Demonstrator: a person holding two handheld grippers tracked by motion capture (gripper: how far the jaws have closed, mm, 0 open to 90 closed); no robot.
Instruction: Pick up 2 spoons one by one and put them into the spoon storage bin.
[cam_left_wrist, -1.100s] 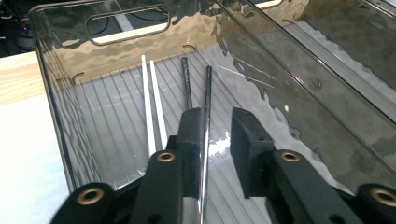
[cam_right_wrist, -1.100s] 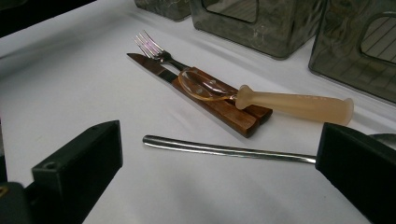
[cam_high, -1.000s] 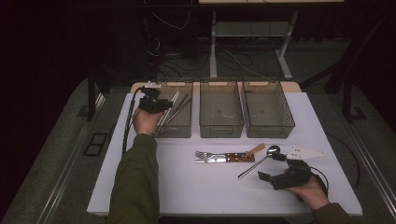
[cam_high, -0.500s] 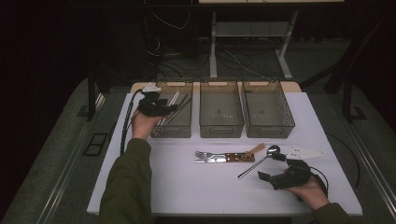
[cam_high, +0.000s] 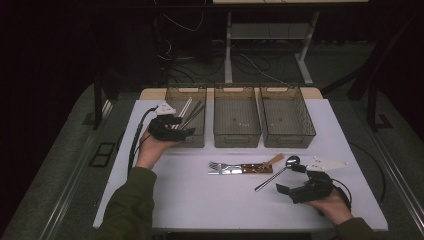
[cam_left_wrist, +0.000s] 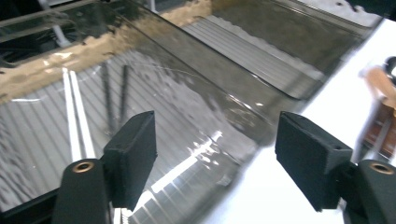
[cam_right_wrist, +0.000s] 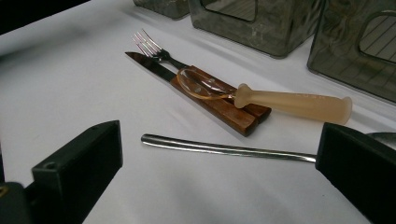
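The work in hand looks like sorting cutlery from the white table (cam_high: 165, 200) into three clear bins at its far side. The left gripper (cam_high: 182, 132) hangs at the near edge of the left bin (cam_high: 172, 92), its jaws having just been opening and now standing wide apart with nothing between them; that fits a piece just let go there. Through the bin's wall, in the left gripper view, pale chopsticks (cam_left_wrist: 77, 116) and a darker pair beside them lie lengthwise on the ribbed floor, though glare makes it hard to say how many there are. The middle bin (cam_high: 236, 116) and the right bin (cam_high: 286, 116) seem empty. What is left to sort lies together near the table's middle: a fork (cam_right_wrist: 152, 46) and a knife (cam_right_wrist: 149, 65) side by side on their wooden handles, a small clear spoon (cam_right_wrist: 289, 103) resting across those handles, and a long metal spoon (cam_right_wrist: 224, 150) just nearer. The right gripper (cam_high: 289, 177) rests low on the table with its jaws spread and empty, pointed at the metal spoon's handle, probably ready to take it next.
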